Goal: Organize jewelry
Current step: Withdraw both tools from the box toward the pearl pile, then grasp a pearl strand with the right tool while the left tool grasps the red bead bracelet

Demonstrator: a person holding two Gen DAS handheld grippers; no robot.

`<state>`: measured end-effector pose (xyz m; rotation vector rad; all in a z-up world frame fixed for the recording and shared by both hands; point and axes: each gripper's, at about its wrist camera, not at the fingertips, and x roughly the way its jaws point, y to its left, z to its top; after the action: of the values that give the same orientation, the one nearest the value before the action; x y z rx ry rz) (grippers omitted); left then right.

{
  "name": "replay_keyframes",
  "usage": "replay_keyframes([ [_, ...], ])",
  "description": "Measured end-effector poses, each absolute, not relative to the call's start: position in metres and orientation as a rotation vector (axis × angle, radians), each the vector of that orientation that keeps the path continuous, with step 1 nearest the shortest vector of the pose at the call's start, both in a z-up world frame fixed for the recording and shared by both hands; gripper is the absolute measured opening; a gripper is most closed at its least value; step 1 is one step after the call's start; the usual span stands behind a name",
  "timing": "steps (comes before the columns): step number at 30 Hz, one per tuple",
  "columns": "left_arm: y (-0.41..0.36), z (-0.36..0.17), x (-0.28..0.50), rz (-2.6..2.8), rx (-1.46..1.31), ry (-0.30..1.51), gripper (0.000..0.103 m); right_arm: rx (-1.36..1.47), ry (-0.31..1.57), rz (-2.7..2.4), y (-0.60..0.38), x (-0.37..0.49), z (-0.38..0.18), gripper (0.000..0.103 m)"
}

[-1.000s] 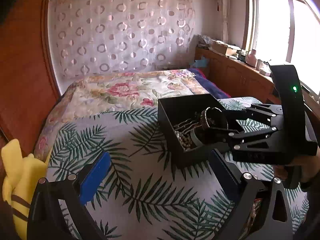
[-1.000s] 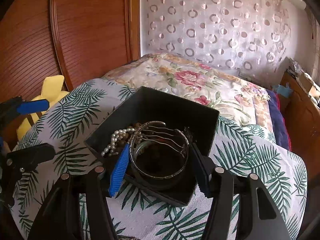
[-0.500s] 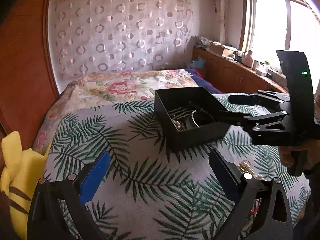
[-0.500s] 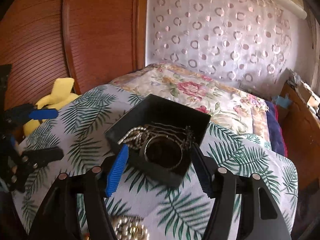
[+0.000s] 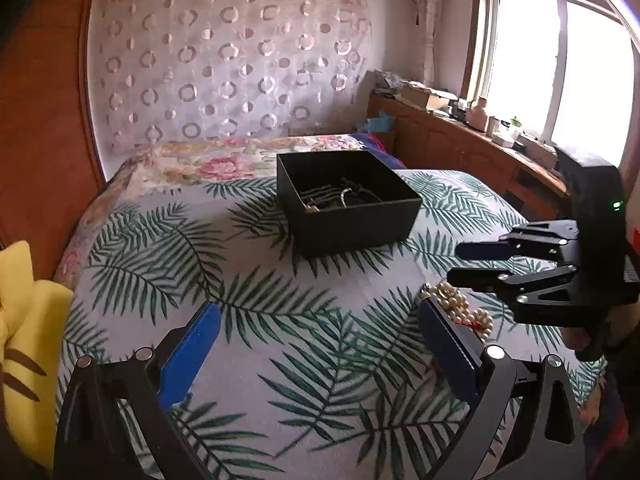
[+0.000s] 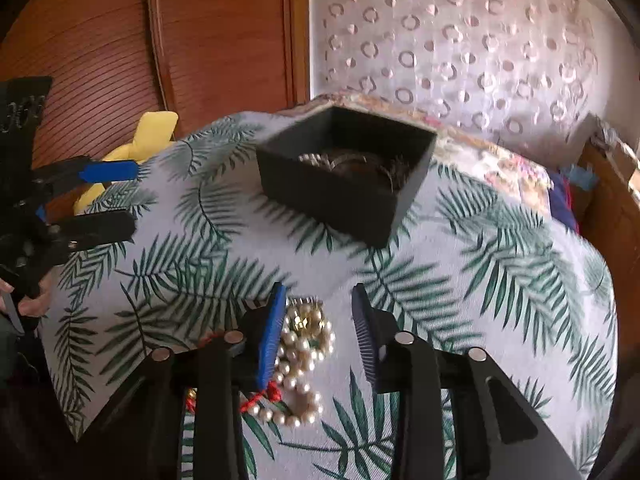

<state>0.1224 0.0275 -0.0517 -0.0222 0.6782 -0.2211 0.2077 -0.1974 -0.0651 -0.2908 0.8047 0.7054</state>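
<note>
On palm-leaf bedspread (image 6: 460,248) — heap of cream pearl strands (image 6: 304,356) between closing, untouching right gripper (image 6: 318,334) fingers; left gripper (image 5: 316,348) wide, empty — square black box (image 6: 340,188) beyond

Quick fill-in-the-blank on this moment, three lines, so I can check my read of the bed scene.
1. The black box sits on the ___-patterned bedspread.
2. The pearl necklace lies ___ the box, on the bedspread.
3. The right gripper jaws are closing with the ___ below them.

Missing words: leaf; outside; pearls
</note>
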Motion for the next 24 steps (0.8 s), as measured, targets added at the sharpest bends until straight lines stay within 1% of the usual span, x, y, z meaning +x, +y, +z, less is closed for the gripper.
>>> replay_keyframes([
  [9,0.021,-0.063,0.118,-0.242,-0.033,0.707,0.095,-0.207,0.882,0.714,-0.201,0.216,-0.082,0.023],
  [11,0.019,-0.064,0.117,-0.245,-0.031,0.712,0.095,-0.196,0.889,0.722,-0.202,0.216,-0.083,0.016],
  [12,0.018,-0.065,0.117,-0.248,-0.029,0.715,0.095,-0.192,0.889,0.731,-0.202,0.216,-0.082,0.009],
  [13,0.017,-0.065,0.116,-0.25,-0.029,0.716,0.095,-0.193,0.887,0.733,-0.202,0.215,-0.082,0.005],
  [15,0.016,-0.066,0.115,-0.253,-0.03,0.721,0.095,-0.187,0.875,0.739,-0.203,0.212,-0.079,0.003],
  [24,0.011,-0.069,0.111,-0.261,-0.045,0.739,0.095,-0.147,0.804,0.717,-0.227,0.19,-0.055,0.003],
])
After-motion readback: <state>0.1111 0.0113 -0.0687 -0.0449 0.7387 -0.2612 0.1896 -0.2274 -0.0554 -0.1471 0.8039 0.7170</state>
